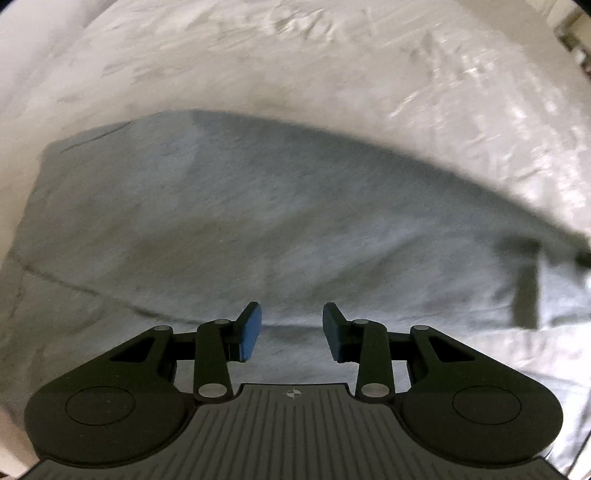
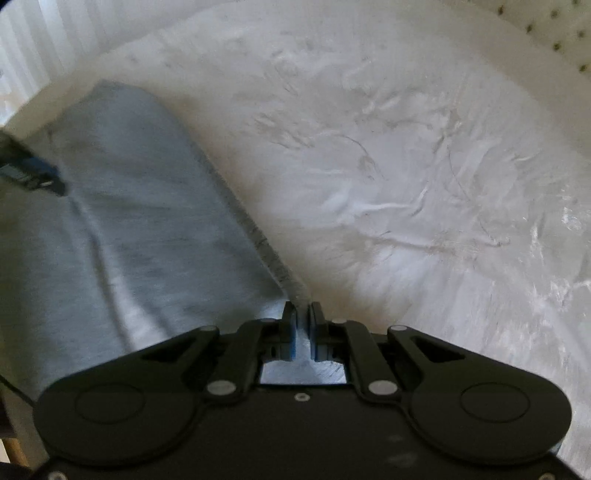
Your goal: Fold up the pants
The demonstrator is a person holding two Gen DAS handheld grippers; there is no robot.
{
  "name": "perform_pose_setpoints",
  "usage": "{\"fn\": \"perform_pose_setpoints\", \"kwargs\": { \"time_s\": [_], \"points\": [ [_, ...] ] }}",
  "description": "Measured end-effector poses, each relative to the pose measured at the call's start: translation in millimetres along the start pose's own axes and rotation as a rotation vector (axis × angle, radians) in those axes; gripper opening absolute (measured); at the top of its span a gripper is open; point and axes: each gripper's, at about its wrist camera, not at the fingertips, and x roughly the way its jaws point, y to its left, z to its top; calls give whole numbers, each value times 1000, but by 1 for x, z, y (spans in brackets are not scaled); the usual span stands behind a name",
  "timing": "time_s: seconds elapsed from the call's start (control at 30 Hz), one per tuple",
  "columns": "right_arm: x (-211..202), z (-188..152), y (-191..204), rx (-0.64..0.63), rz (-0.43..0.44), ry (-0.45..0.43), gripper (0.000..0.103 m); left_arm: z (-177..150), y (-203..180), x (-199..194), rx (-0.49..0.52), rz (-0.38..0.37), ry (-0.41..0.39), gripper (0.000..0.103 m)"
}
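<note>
Grey pants [image 1: 258,221] lie spread flat on a white sheet [image 1: 295,66]. My left gripper [image 1: 291,332] hovers over the cloth, pointing steeply down, open, with nothing between its blue pads. In the right wrist view the pants [image 2: 140,221] run from the upper left to the bottom centre, with a ribbed band [image 2: 266,251] along their right edge. My right gripper [image 2: 303,325] is shut on that edge, a fold of grey cloth pinched between its pads. The left gripper [image 2: 51,182] shows blurred at the far left, over the pants.
The wrinkled white sheet [image 2: 406,184] fills the area right of the pants. A dark blurred shape [image 1: 524,280] stands on the pants at the right of the left wrist view. A pale spotted cloth [image 2: 554,33] lies at the top right.
</note>
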Motion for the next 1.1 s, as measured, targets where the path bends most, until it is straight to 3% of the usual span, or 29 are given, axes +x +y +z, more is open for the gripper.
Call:
{"fn": "perform_pose_setpoints", "kwargs": {
  "time_s": [0.13,0.3,0.47,0.6,0.73,0.93,1.1],
  "points": [
    [-25,-32,46,11,-19,-13,8,9,-9,-9,-12,-94,-21,36],
    [-21,-65,89,73,-24,18,8,12,-15,-8,-41,-160,7,36],
    [-22,-83,101,177,-48,12,9,17,-13,3,-109,-217,66,36],
    [-22,-87,97,227,-59,3,9,27,-10,1,-170,-251,59,36],
    [-21,-83,95,226,-65,3,9,41,-11,1,-174,-220,54,36],
    [-18,-85,97,244,-57,-3,9,50,-9,18,-168,-121,113,36],
    [-16,-86,94,246,-50,-4,10,55,-8,32,-200,-97,138,36]
  ]
}}
